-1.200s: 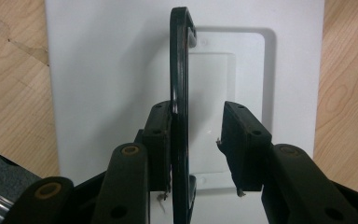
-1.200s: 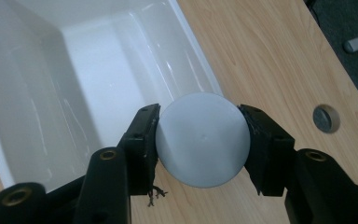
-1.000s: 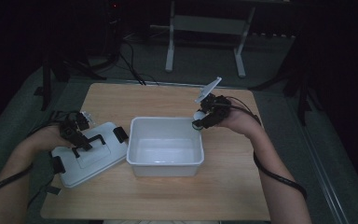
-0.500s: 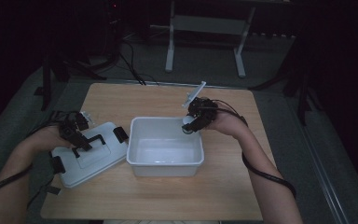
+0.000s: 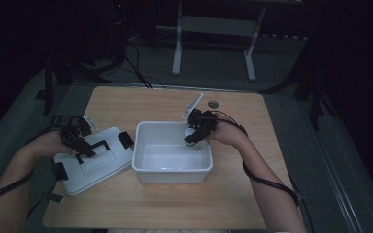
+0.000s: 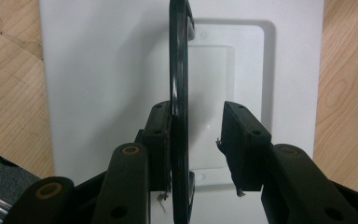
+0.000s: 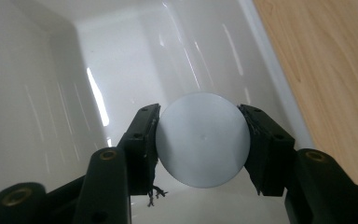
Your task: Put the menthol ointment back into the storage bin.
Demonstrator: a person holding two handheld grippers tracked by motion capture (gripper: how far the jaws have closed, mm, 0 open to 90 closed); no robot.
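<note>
A white plastic bin point(image 5: 172, 170) stands mid-table. Its white lid point(image 5: 102, 167) lies flat to the left, with a black handle point(image 5: 91, 147) on top. My left gripper point(image 5: 79, 141) hovers over the lid point(image 6: 98, 70). In the left gripper view the gripper point(image 6: 196, 107) is open astride the handle point(image 6: 178, 70), which touches one pad while the other pad stands clear. My right gripper point(image 5: 193, 136) is at the bin's far right corner, dipping inside it. There the gripper point(image 7: 199, 112) is shut on a pale grey round disc point(image 7: 203, 140) just above the bin's floor point(image 7: 121, 56).
The wooden table point(image 5: 165, 208) has bare room in front of and behind the bin. A small dark round spot point(image 5: 213, 104) sits near the table's far edge. A metal stand point(image 5: 213, 29) and cables lie on the dark floor beyond.
My right gripper has carried the grey disc left and down, from above the bin's right rim into the bin's far right corner. The left gripper has stayed over the lid handle.
</note>
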